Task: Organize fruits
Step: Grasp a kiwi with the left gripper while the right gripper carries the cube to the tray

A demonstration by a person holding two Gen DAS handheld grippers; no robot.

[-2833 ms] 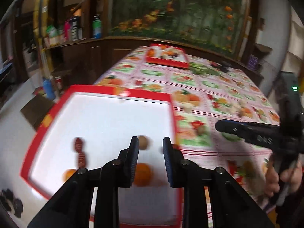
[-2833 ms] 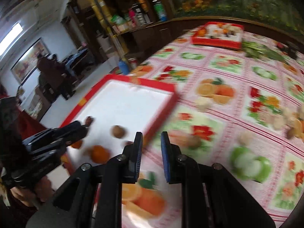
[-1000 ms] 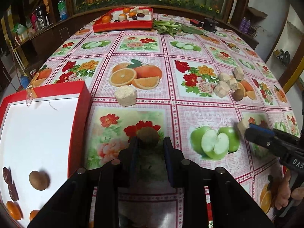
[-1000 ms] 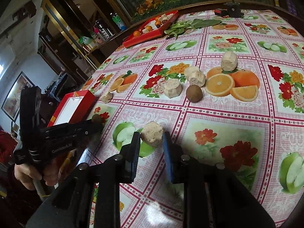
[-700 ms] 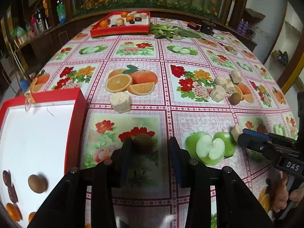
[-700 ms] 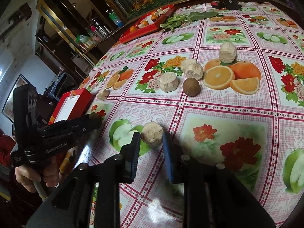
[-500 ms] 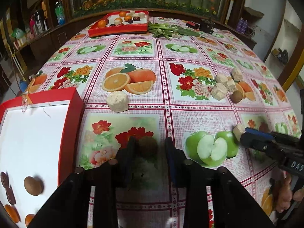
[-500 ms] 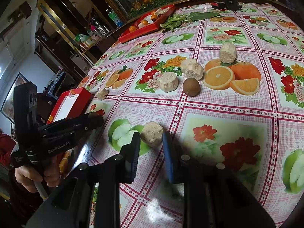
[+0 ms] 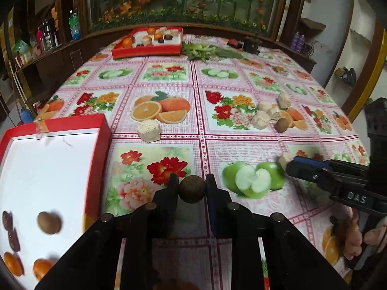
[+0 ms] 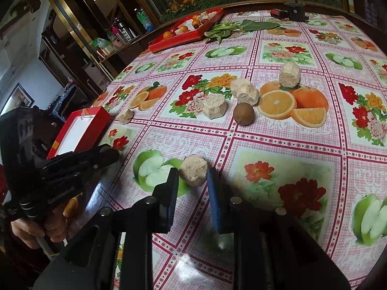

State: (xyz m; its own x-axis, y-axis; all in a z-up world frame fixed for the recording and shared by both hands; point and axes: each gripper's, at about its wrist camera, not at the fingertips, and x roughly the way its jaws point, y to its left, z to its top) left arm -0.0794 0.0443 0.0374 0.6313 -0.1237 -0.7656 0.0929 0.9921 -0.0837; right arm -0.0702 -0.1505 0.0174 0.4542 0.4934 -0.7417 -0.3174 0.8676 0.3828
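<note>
My left gripper (image 9: 191, 188) is shut on a round brown fruit (image 9: 192, 189) just above the tablecloth, right of the near red tray (image 9: 101, 130). That tray holds another brown fruit (image 9: 49, 222), two oranges (image 9: 13, 263) and dark pieces (image 9: 11, 232). My right gripper (image 10: 192, 178) has its jaws on either side of a beige cut chunk (image 10: 193, 169) that sits on the table; firm contact does not show. It also shows in the left wrist view (image 9: 284, 160). More beige chunks (image 10: 215, 105) and a brown fruit (image 10: 243, 114) lie further off.
A second red tray (image 9: 147, 46) with fruit stands at the far edge, with green leaves (image 9: 208, 50) and a black device (image 9: 251, 44) beside it. One beige chunk (image 9: 148, 130) lies near the near tray's corner. The table edge drops off on the left.
My left gripper left the near tray, came over the tablecloth, opened around the brown fruit and shut on it. My right gripper stayed around the beige chunk.
</note>
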